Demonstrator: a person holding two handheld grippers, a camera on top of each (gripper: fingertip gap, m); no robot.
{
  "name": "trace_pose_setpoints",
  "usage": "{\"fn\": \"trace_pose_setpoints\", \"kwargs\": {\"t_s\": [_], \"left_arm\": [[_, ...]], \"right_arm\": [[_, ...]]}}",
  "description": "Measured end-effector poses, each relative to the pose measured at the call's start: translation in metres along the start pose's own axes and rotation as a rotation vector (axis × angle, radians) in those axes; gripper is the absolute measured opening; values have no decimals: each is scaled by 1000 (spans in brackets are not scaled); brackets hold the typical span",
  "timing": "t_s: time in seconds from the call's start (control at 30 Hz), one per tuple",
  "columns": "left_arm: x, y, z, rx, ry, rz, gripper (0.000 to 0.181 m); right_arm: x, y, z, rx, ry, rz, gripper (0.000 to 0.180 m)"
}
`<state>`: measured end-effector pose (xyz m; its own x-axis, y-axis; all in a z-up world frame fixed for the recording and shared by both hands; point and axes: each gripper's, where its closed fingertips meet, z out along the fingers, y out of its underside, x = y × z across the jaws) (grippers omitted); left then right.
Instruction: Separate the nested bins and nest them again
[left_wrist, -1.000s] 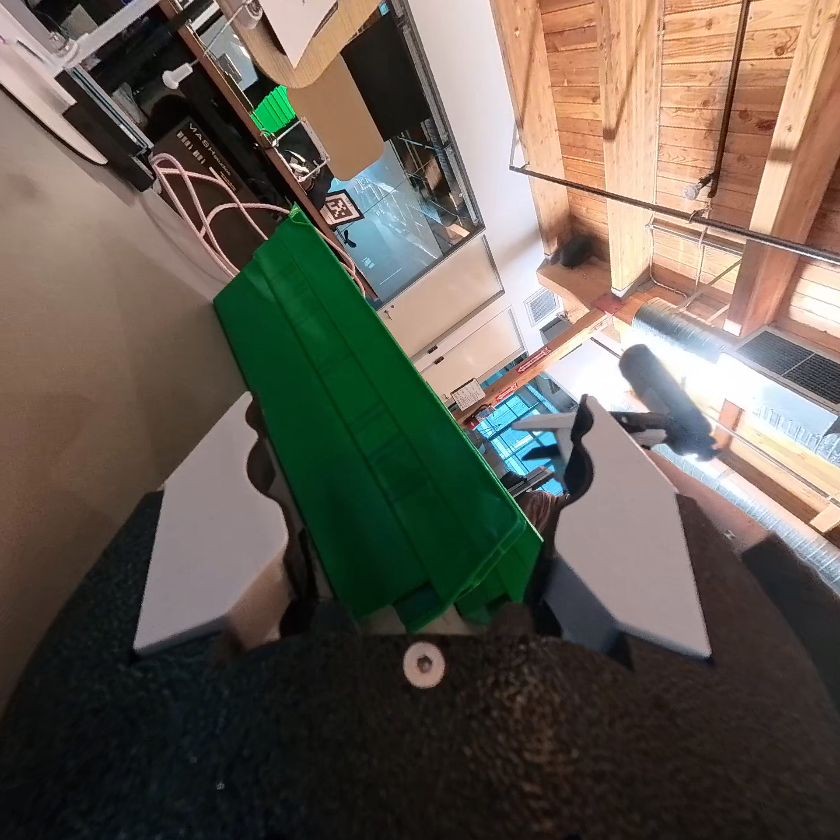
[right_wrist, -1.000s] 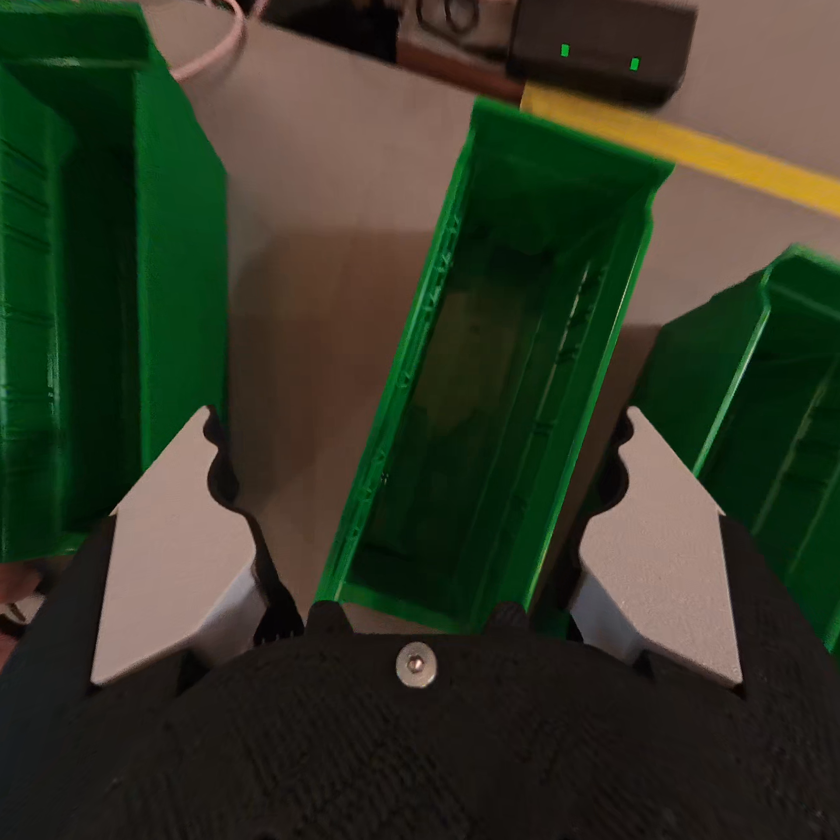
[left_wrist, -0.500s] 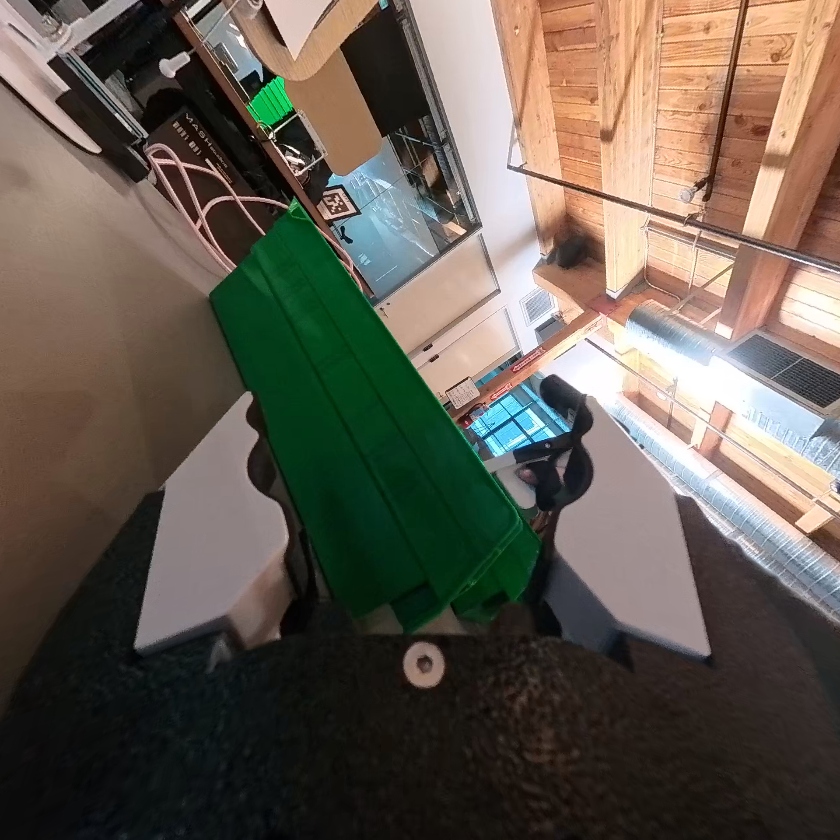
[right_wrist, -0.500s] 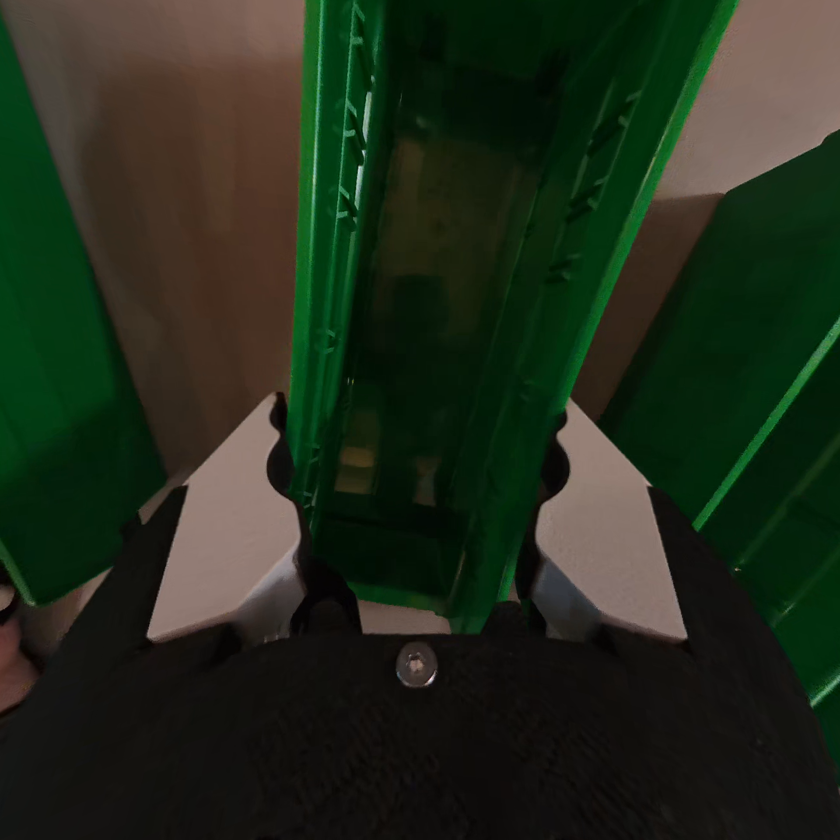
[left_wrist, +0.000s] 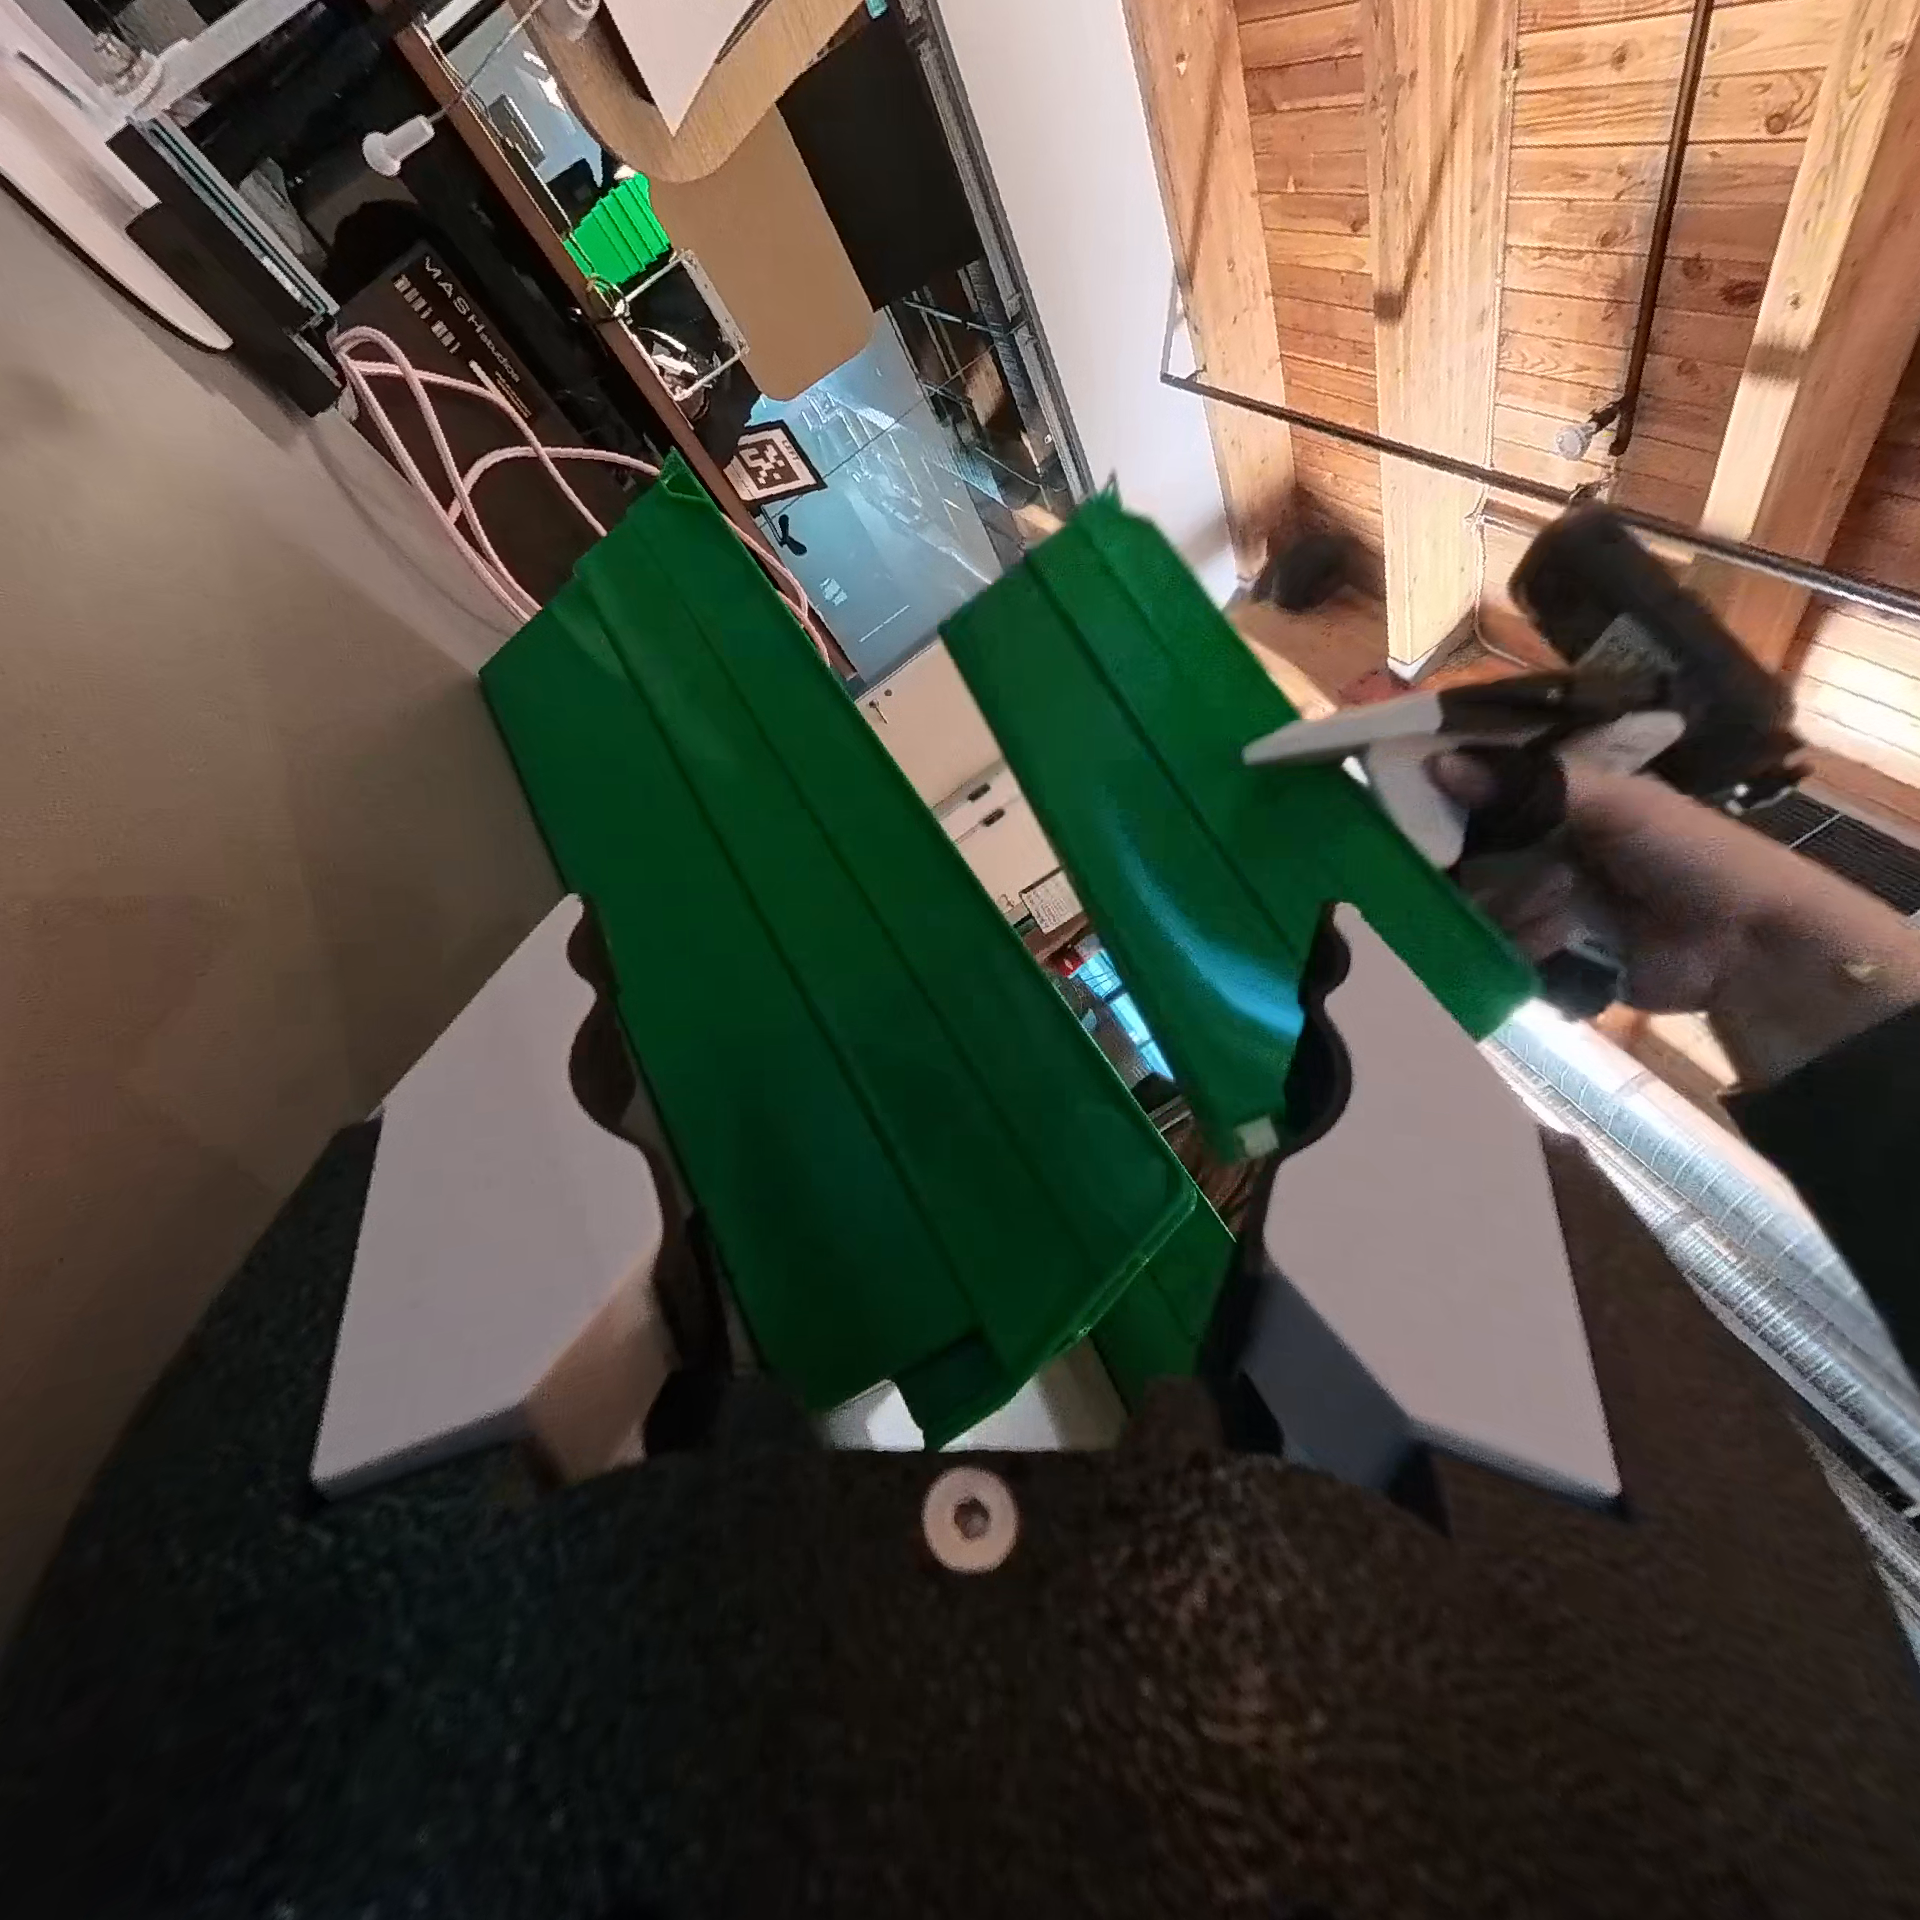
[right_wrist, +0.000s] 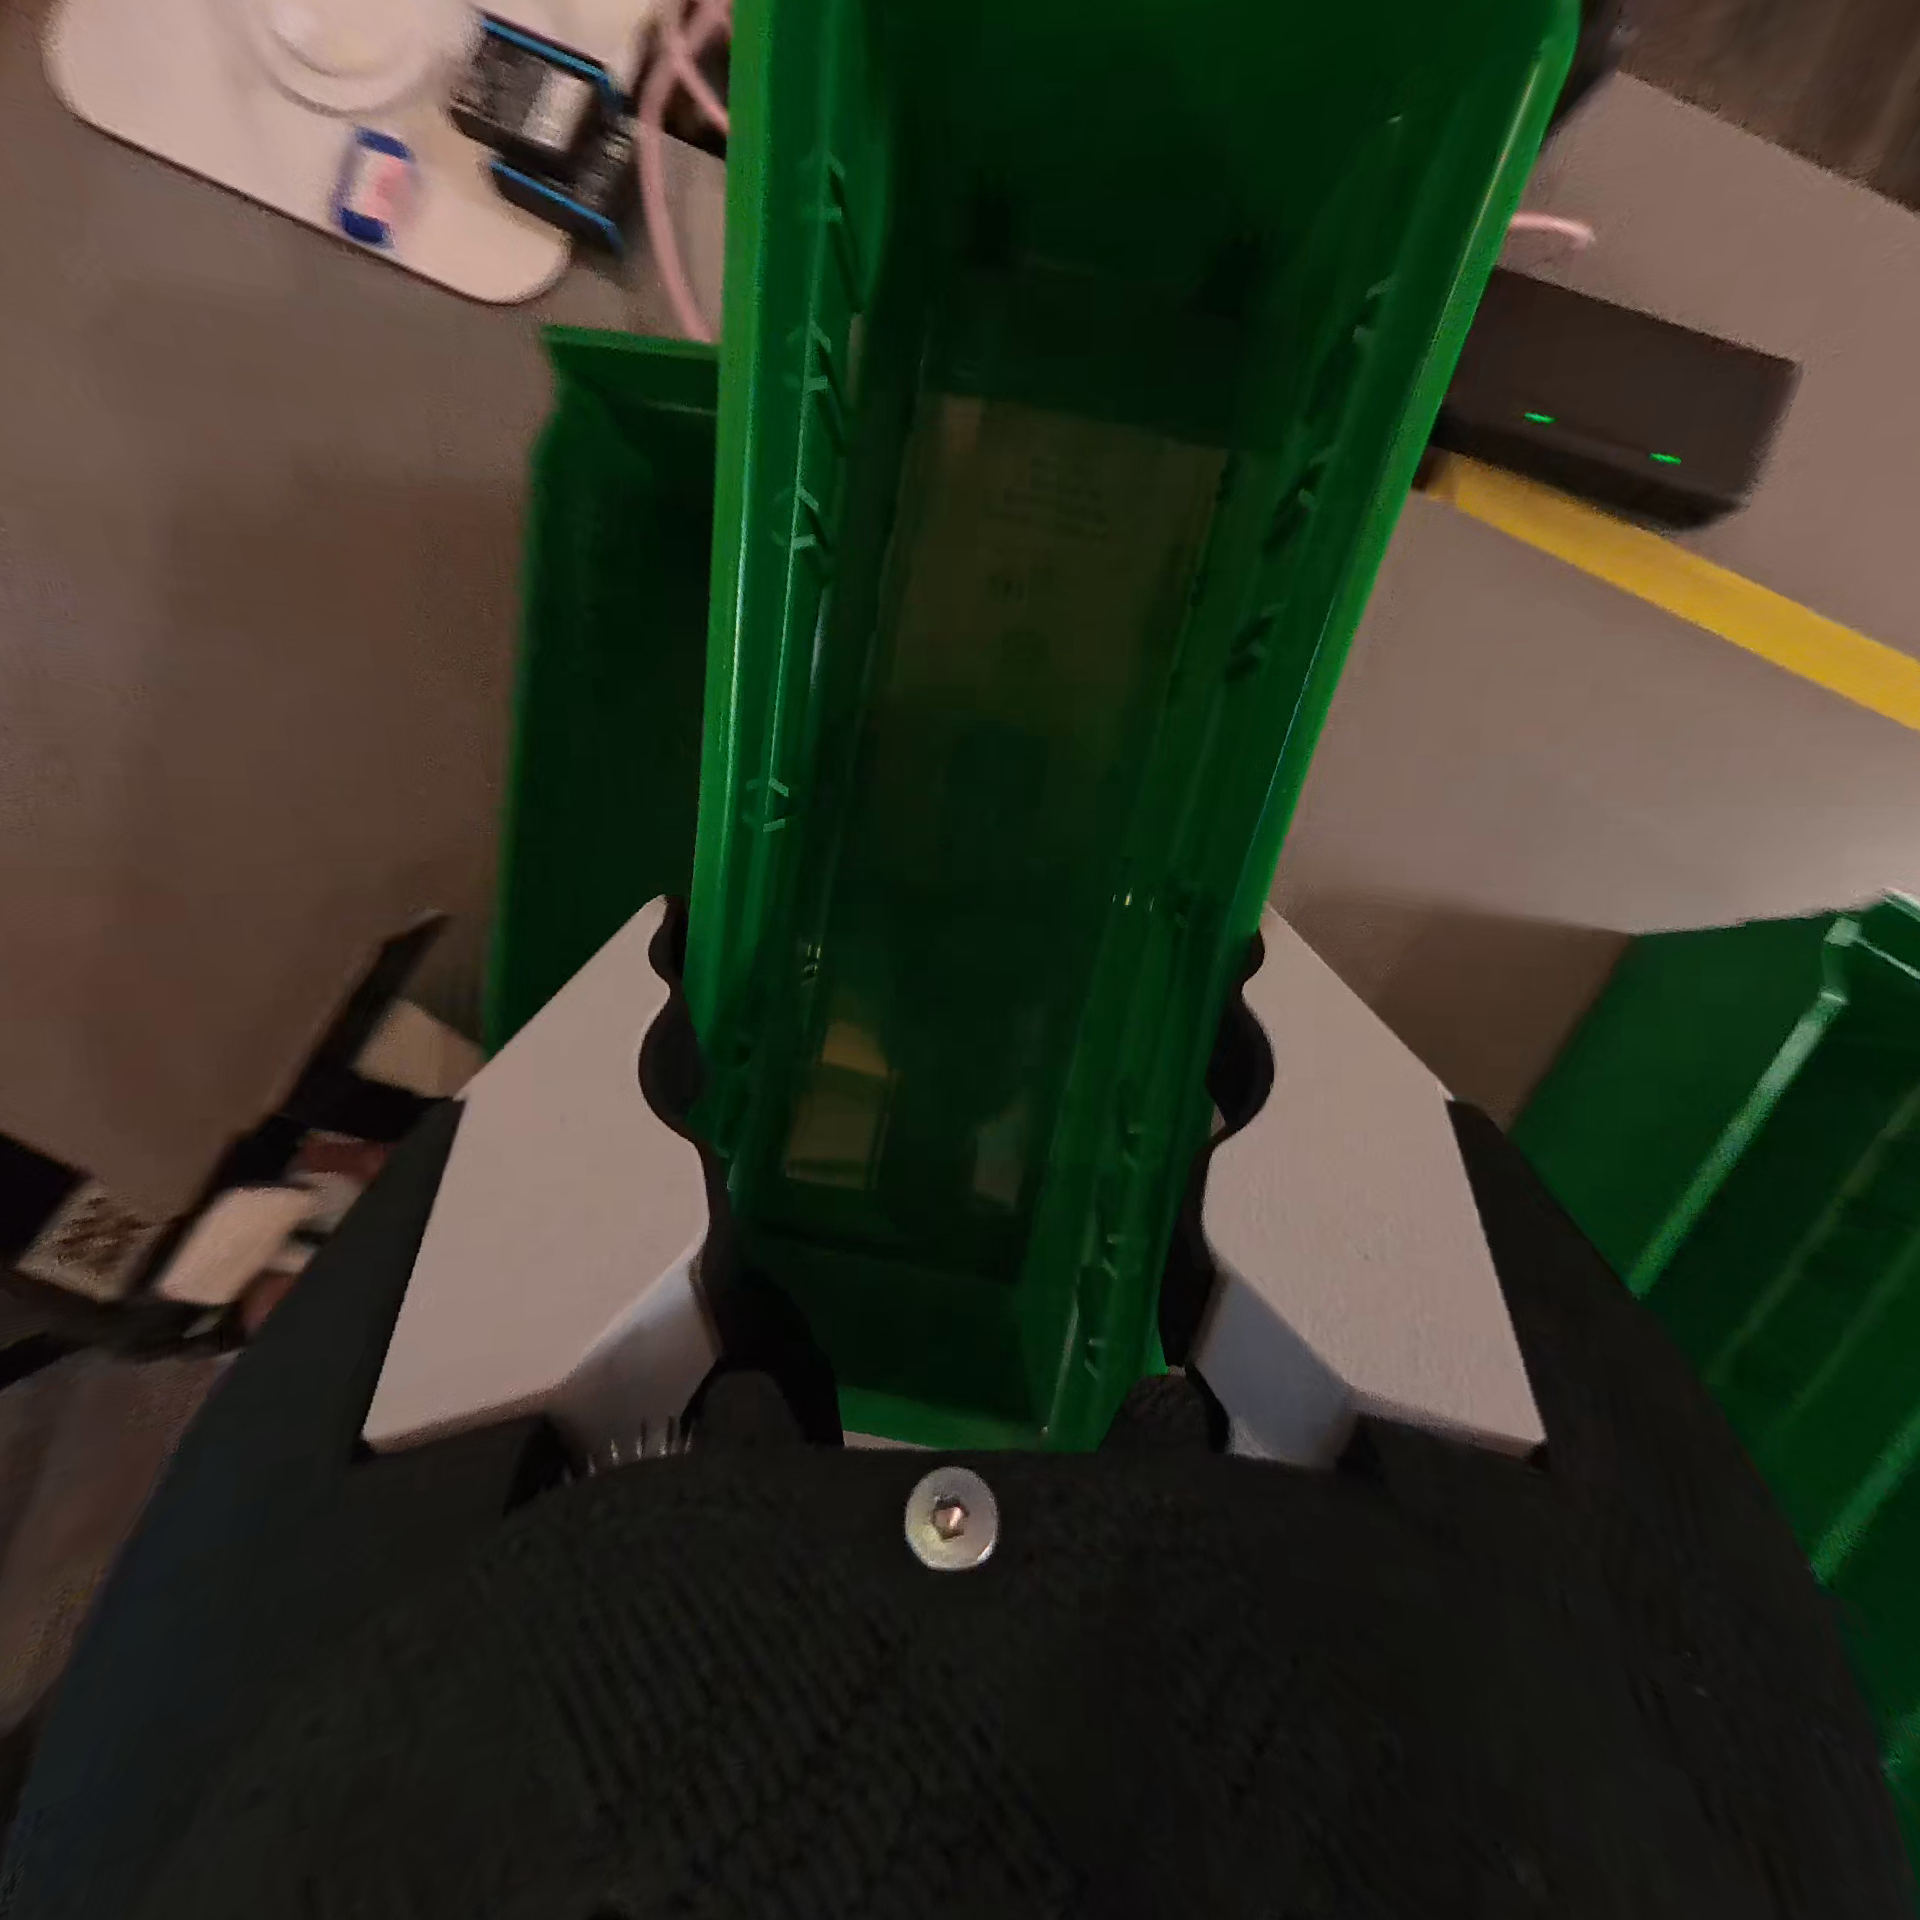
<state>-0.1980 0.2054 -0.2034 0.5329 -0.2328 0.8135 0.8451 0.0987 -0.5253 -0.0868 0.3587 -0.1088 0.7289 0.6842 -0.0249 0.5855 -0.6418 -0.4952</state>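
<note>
- Half a second ago my right fingers (right_wrist: 1340, 1174) had just clamped the sides of a narrow green bin (right_wrist: 1049, 727) low over the surface (right_wrist: 1538, 748); now that bin is lifted, and more of the surface shows beneath it
- My left fingers (left_wrist: 499, 1174) are spread wide with a second green bin (left_wrist: 831, 935) between them, seen from its underside; I cannot tell whether they press on it, and their spread is unchanged
- In the left wrist view the lifted bin (left_wrist: 1174, 790) has come in on the right, apart from the second bin, with my right gripper (left_wrist: 1382, 748) and hand (left_wrist: 1621, 894) at its end
- A third bin (right_wrist: 592, 665) stands just behind the lifted one on the left; a fourth (right_wrist: 1766, 1195) sits near on the right
- Farther out on the surface: a yellow stripe (right_wrist: 1683, 603), a black box (right_wrist: 1621, 416), a pink cable (left_wrist: 436, 416)
</note>
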Motion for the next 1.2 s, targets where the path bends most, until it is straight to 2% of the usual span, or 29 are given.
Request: {"fn": "trace_pose_setpoints", "kwargs": {"t_s": [0.17, 0.4, 1.07, 1.2], "left_arm": [[1, 0, 0, 2, 3, 0, 128], [1, 0, -1, 3, 7, -11, 127], [1, 0, 0, -2, 16, -20, 125], [1, 1, 0, -3, 17, -22, 125]], "right_arm": [[-66, -9, 5, -24, -138, 8, 101], [-99, 7, 36, -107, -174, 17, 103], [-97, 36, 94, -138, -55, -23, 107], [-97, 39, 99, -137, -16, -54, 113]]}}
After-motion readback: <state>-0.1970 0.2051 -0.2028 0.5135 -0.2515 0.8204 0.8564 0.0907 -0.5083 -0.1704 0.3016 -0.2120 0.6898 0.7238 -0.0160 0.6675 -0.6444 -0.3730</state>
